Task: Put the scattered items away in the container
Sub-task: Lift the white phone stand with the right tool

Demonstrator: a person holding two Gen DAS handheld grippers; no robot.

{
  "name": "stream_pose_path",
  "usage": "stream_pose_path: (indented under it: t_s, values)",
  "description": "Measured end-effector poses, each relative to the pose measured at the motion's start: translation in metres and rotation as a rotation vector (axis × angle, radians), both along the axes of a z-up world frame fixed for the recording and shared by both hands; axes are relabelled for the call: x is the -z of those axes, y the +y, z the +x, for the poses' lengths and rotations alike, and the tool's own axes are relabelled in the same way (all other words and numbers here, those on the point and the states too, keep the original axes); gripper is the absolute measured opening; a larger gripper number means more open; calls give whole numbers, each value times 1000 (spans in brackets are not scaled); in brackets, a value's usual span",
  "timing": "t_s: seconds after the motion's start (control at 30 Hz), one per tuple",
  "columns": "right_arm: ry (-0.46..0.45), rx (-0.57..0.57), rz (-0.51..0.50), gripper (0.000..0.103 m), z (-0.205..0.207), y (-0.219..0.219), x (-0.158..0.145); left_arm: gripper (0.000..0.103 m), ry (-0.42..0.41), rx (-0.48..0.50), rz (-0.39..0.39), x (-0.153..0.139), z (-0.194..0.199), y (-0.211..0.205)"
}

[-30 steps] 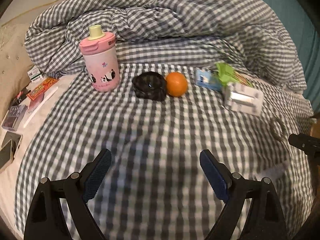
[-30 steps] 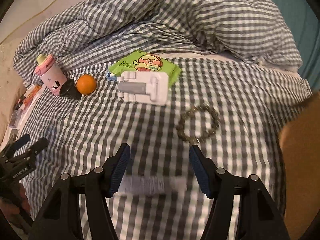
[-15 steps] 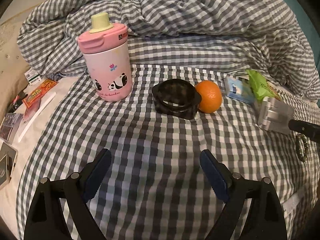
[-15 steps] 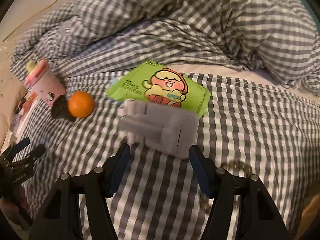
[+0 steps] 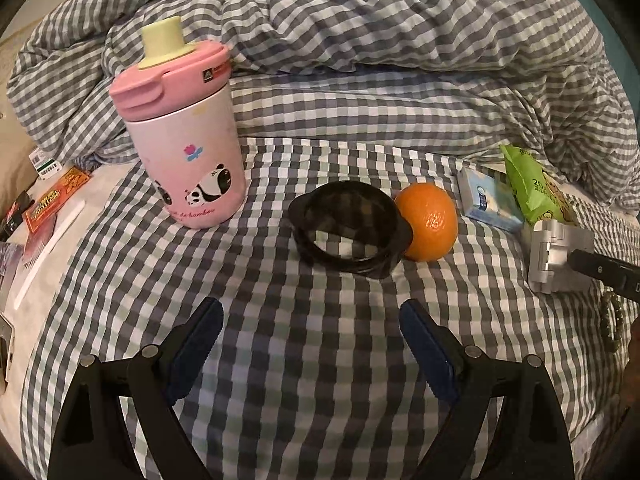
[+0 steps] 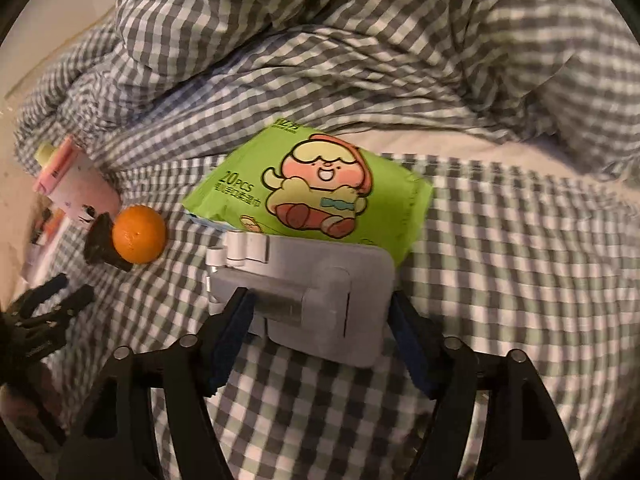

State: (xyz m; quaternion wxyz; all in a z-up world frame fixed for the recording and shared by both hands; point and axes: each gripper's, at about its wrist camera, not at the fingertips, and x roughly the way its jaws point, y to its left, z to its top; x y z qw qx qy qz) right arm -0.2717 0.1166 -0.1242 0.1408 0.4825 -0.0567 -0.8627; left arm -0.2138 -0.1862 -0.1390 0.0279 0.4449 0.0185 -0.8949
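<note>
On the checked bedspread, my left gripper (image 5: 310,340) is open and empty, a short way in front of a black ring-shaped object (image 5: 350,228) and an orange (image 5: 428,226). A pink panda bottle (image 5: 184,152) stands to the left. My right gripper (image 6: 320,320) is open, its fingers on either side of a white folding stand (image 6: 320,300); whether the pads touch it is unclear. A green wet-wipes pack (image 6: 316,188) lies just behind the stand. In the left wrist view the stand (image 5: 554,256) shows at the right with the right gripper's tip on it.
A rumpled checked duvet (image 5: 380,40) piles up behind the items. A small blue box (image 5: 488,200) lies by the wipes. A bead bracelet (image 5: 612,320) sits at the right edge. Snack packets (image 5: 52,200) and small items lie on the left margin. No container is in view.
Both grippers moved forward. The left neared the black ring and orange. The right passed the bracelet and now straddles the white stand.
</note>
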Motion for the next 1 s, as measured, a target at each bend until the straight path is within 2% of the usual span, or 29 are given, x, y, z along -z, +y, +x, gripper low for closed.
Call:
stream_pose_path:
  t_s: [0.17, 0.27, 0.37, 0.5, 0.57, 0.67, 0.7, 0.8, 0.87, 1.0]
  values:
    - [-70, -84, -143, 71, 3, -8, 10, 92, -5, 3, -10, 0, -2, 1]
    - [-76, -123, -143, 71, 3, -18, 15, 92, -4, -2, -7, -1, -3, 0]
    - [-81, -124, -135, 72, -5, -22, 26, 92, -3, -3, -12, -2, -4, 1]
    - [-109, -81, -251, 71, -18, -12, 29, 92, -8, -3, -17, -1, -4, 1]
    - [-117, -74, -275, 53, -20, -8, 29, 92, -11, -5, -19, -1, -4, 1]
    - [-125, -96, -367, 39, -15, -2, 23, 92, -10, -5, -18, -2, -3, 1]
    - [-117, -101, -374, 38, -12, -2, 19, 92, -9, -7, -21, -3, -3, 1]
    - [-59, -138, -327, 32, 0, -15, 2, 92, 3, -12, -29, -4, -1, 1]
    - [-20, -178, -258, 29, 11, -31, -10, 92, 11, -13, -32, -5, 0, 1]
    - [80, -296, 14, 28, 42, -79, -27, 92, 17, -17, -32, -7, 2, -2]
